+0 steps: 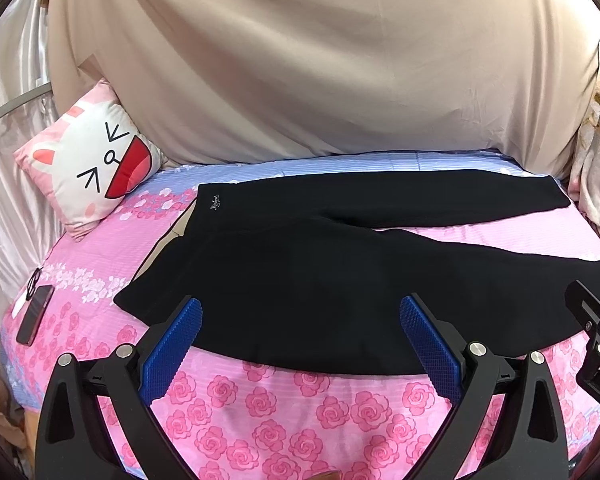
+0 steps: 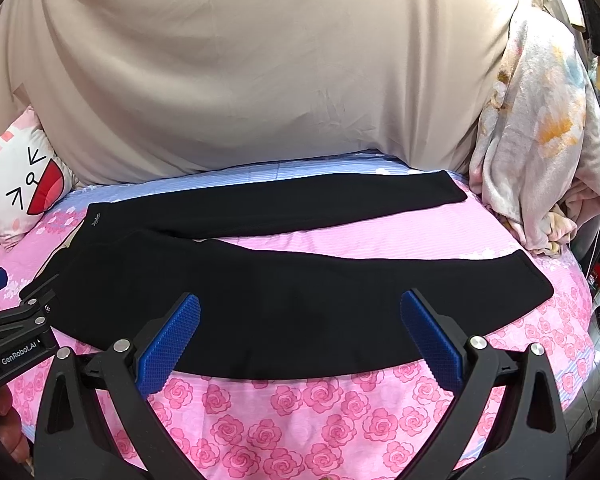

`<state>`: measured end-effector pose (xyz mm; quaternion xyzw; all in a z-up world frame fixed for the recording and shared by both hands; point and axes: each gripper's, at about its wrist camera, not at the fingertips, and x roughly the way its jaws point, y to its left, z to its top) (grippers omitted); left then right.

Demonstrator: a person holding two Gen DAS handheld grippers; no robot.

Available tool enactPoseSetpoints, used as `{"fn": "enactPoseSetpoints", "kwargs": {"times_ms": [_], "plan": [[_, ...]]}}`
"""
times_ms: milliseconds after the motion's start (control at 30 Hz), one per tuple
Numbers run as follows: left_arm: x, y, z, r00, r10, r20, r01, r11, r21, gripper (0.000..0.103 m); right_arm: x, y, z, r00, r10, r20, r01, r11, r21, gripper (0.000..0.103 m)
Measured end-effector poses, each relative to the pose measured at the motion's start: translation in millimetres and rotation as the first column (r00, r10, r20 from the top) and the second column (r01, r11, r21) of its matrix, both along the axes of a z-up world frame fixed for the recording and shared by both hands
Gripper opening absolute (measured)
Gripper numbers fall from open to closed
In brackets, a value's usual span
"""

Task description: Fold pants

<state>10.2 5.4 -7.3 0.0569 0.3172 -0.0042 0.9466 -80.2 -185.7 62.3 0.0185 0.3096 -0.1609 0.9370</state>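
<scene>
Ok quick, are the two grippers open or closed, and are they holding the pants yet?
Left gripper: open, holding nothing, above the black pants.
Right gripper: open, holding nothing, also above the pants.

Black pants point(image 1: 300, 280) spread flat on pink rose sheet point(image 1: 260, 408), legs apart toward right. Left gripper point(image 1: 300, 320) wide open over near edge. Cat pillow point(image 1: 92, 164), phone point(image 1: 34, 314) at left.

A bed point(image 1: 284, 412) in a pink rose-print sheet lies under both tools. Black pants point(image 1: 300, 280) are spread flat just ahead of the fingers, legs running right. Far left lie a phone point(image 1: 34, 314) and a cartoon-face pillow point(image 1: 90, 168); far right, a crumpled floral blanket point(image 2: 540, 152).
</scene>
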Motion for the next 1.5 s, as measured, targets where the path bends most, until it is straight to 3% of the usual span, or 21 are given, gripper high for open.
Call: {"fn": "enactPoseSetpoints", "kwargs": {"times_ms": [1133, 1500], "plan": [[6.0, -5.1, -2.6, 1.0, -0.004, -0.009, 0.004, 1.0, 0.01, 0.098, 4.2, -9.4, -7.1, 1.0, -0.003, -0.007, 0.003, 1.0, 0.009, 0.098], [38.1, -6.2, -3.5, 1.0, 0.013, -0.016, -0.012, 0.999, 0.031, 0.098, 26.6, -39.4, -9.5, 0.999, 0.045, 0.017, -0.046, 0.997, 0.062, 0.098]]}}
